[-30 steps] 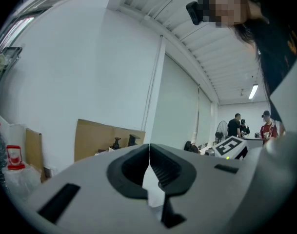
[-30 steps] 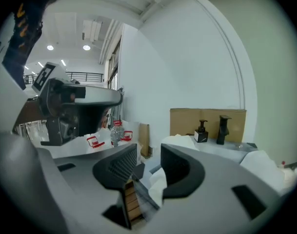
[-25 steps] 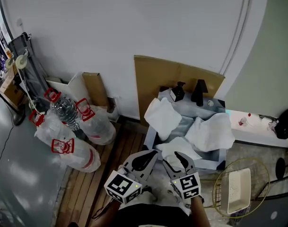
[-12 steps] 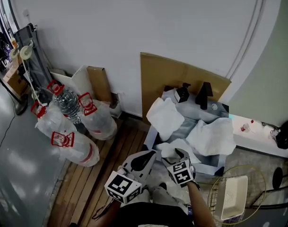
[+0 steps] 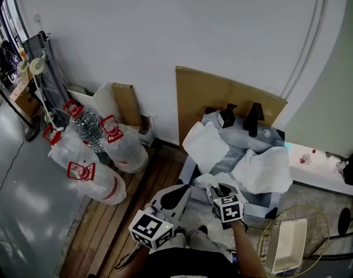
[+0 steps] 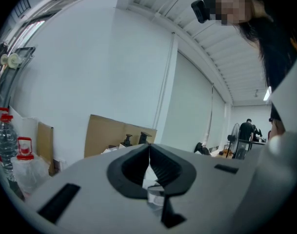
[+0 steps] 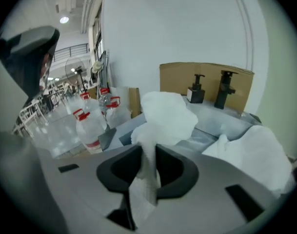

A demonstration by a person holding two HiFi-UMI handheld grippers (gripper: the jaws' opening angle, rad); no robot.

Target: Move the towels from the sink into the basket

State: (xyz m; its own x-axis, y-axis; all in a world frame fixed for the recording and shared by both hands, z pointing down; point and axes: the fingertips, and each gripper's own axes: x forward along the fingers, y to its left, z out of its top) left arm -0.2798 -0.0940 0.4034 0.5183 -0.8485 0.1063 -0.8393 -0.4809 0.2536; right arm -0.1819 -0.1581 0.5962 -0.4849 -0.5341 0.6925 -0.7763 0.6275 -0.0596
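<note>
Right gripper (image 5: 220,187), lower ctr of the head view: jaws have just been closing and now stand narrow, clamped on a fold of the front towel (image 5: 213,180). In the right gripper view the white cloth runs as a crumpled strip straight btwn the two dark pads (image 7: 171,168). They press it from both sides, w/ a loose end hanging below.

Left gripper (image 5: 184,190), just left of the right one: jaws closed, tips touching, nothing held. In the left gripper view the pads meet in a thin line at frame ctr, and the gripper points roughly level toward the wall.

The front towel lies at the near edge of the sink (image 5: 239,138), ctr-right of the head view. Two more towels:
- left towel (image 5: 206,145) is draped over the sink's left rim
- right towel (image 5: 263,169) is heaped on the sink's right side

The wire basket (image 5: 268,227) sits in the lower right corner w/ a white tray (image 5: 289,239) inside, well apart from the gripped towel. The sink's front wall stands btwn them.

At the back of the sink are a soap pump (image 5: 226,116) and a black tap (image 5: 254,117). A cardboard sheet (image 5: 222,94) leans on the wall behind. Left of frame: big water jugs (image 5: 101,155) w/ red handles, beside the wooden floor (image 5: 135,184).
</note>
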